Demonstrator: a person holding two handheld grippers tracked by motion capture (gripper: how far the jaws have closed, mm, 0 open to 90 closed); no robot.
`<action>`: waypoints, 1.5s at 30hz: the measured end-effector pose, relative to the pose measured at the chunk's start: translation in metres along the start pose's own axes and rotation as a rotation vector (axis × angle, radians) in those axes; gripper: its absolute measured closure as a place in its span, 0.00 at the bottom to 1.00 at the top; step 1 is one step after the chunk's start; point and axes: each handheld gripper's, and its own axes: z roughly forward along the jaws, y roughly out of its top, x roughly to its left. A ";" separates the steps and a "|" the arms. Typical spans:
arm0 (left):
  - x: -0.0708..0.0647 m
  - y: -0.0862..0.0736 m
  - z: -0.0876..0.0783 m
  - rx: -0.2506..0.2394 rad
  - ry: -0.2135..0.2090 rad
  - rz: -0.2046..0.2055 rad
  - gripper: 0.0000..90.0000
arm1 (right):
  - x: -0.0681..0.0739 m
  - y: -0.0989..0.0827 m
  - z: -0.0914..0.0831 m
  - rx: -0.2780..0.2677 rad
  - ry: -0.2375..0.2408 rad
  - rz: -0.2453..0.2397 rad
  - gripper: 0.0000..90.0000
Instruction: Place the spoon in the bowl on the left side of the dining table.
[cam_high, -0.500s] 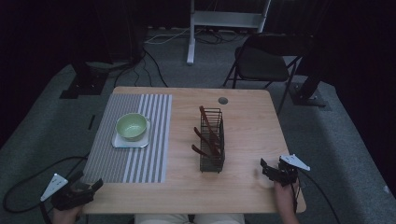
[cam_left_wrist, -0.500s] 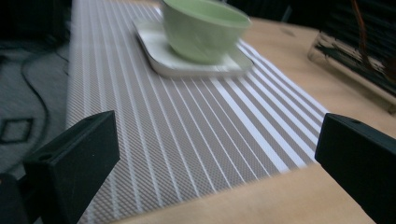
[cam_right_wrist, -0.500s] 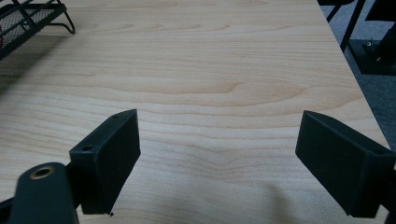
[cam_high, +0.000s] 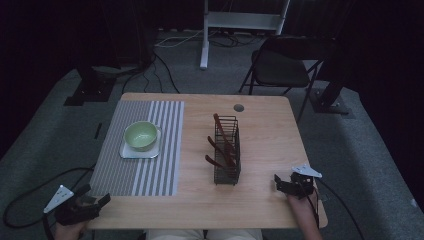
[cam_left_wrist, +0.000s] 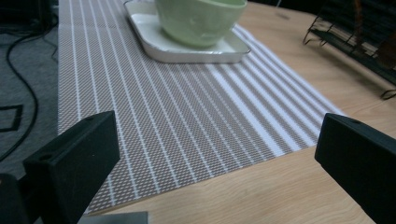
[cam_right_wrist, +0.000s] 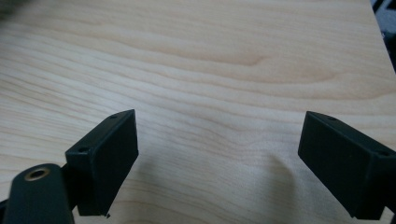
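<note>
A pale green bowl (cam_high: 140, 135) sits on a white square plate (cam_high: 127, 151) on a grey striped placemat (cam_high: 150, 170) at the table's left. The left gripper view shows the bowl (cam_left_wrist: 201, 21) and the plate (cam_left_wrist: 187, 51) beyond the mat (cam_left_wrist: 154, 116). A black wire rack (cam_high: 227, 150) holding several brown utensils (cam_high: 220, 145) stands mid-table. My left gripper (cam_high: 95, 201) is open at the table's front left corner, nothing between its jaws (cam_left_wrist: 215, 154). My right gripper (cam_high: 276, 182) is open low over bare wood at the front right (cam_right_wrist: 219, 154).
The wooden table (cam_high: 260, 210) has a round cable hole (cam_high: 239, 107) near its far edge. A folding chair (cam_high: 280, 65) stands behind the table. Cables (cam_high: 25, 195) trail on the carpet at the left. The rack's edge (cam_left_wrist: 355, 42) shows at the left gripper view's upper right.
Both grippers have shifted only slightly; the left sits a little farther in toward the table's corner. Nothing on the table has moved.
</note>
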 end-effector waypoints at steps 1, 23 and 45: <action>0.000 0.000 0.000 0.004 0.002 -0.001 0.00 | 0.000 0.001 0.002 0.028 0.007 -0.002 0.13; -0.008 0.021 0.009 0.033 -0.049 0.015 0.00 | -0.003 0.003 0.006 0.061 0.010 0.038 0.12; -0.035 0.068 0.039 0.000 -0.146 0.087 0.00 | -0.003 0.003 0.007 0.061 0.012 0.036 0.12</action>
